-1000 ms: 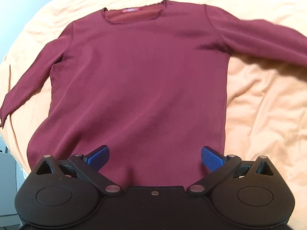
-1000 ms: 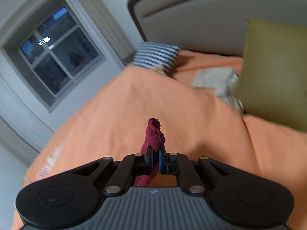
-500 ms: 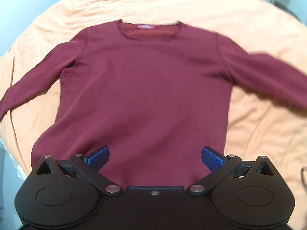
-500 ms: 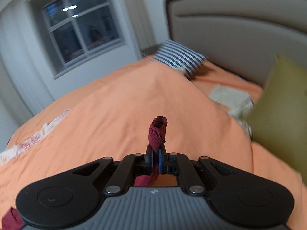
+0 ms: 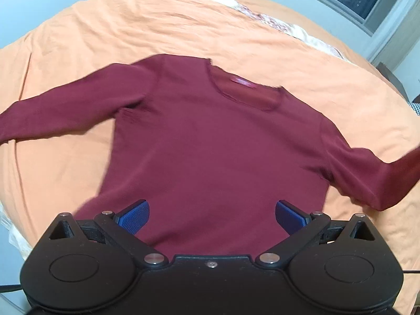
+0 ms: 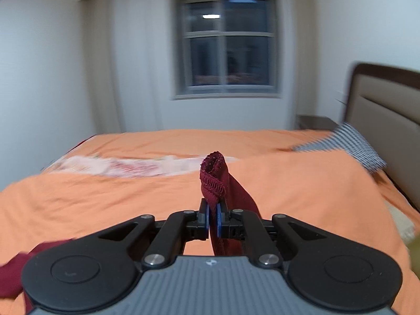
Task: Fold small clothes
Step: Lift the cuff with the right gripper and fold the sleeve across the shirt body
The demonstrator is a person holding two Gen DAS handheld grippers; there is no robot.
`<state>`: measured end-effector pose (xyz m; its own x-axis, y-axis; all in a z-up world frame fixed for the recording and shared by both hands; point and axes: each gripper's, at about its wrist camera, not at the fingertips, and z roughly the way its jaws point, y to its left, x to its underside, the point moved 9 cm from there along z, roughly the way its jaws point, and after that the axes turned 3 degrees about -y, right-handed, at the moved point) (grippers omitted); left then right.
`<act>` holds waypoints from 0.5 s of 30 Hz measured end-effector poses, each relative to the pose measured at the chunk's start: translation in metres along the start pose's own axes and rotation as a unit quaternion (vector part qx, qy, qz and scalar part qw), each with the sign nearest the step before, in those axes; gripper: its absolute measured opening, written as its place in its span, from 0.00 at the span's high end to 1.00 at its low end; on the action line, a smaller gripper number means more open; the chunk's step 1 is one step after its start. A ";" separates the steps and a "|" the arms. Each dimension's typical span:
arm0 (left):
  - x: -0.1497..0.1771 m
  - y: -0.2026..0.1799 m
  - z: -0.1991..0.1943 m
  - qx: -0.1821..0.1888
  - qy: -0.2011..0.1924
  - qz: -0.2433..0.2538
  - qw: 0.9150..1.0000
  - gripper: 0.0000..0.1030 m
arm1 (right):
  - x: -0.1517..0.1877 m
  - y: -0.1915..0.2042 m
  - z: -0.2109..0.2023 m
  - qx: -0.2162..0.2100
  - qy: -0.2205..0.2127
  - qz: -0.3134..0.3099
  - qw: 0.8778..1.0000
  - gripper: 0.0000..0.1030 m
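A maroon long-sleeved top (image 5: 218,147) lies flat on the orange bedspread (image 5: 183,26), neckline away from me, its left sleeve stretched out to the left. My left gripper (image 5: 212,216) hovers open above the hem, blue pads wide apart with nothing between them. The top's right sleeve (image 5: 380,178) lifts off the bed toward the right edge. In the right wrist view my right gripper (image 6: 213,219) is shut on that sleeve's cuff (image 6: 214,176), which sticks up above the closed pads. A bit of the maroon top (image 6: 13,270) shows at the lower left.
The orange bedspread (image 6: 131,191) fills the bed, with a floral patterned strip (image 6: 118,166) across it. A striped pillow (image 6: 349,144) and a padded headboard (image 6: 386,115) stand to the right. A window (image 6: 227,42) faces me on the far wall.
My right gripper has swung around with the cuff, from facing the headboard and pillows to facing the window. My left gripper's view has tilted up, so the top sits lower and turned.
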<state>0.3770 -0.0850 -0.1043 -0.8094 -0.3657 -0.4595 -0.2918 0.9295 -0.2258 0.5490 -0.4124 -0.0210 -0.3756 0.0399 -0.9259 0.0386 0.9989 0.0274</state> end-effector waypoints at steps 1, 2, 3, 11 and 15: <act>-0.004 0.011 -0.001 -0.003 -0.001 -0.001 1.000 0.01 | -0.001 0.025 0.001 -0.011 -0.002 -0.014 1.000 0.94; -0.006 0.022 -0.001 -0.007 -0.001 -0.003 1.000 0.01 | -0.001 0.051 0.003 -0.021 -0.003 -0.029 0.999 0.94; -0.009 0.033 -0.002 -0.013 -0.001 -0.006 1.000 0.01 | 0.002 0.076 0.005 -0.032 -0.002 -0.042 0.999 0.94; -0.030 0.137 -0.003 -0.062 0.015 -0.043 0.997 0.01 | 0.060 0.250 0.017 -0.106 0.035 -0.121 0.986 0.94; -0.039 0.181 0.002 -0.082 0.025 -0.048 0.995 0.01 | 0.106 0.304 0.031 -0.129 0.072 -0.146 0.978 0.94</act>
<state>0.3565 0.0973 -0.1294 -0.7967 -0.4549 -0.3979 -0.4453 0.8870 -0.1225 0.5500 -0.1055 -0.1223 -0.4626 -0.2640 -0.8463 -0.3174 0.9407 -0.1200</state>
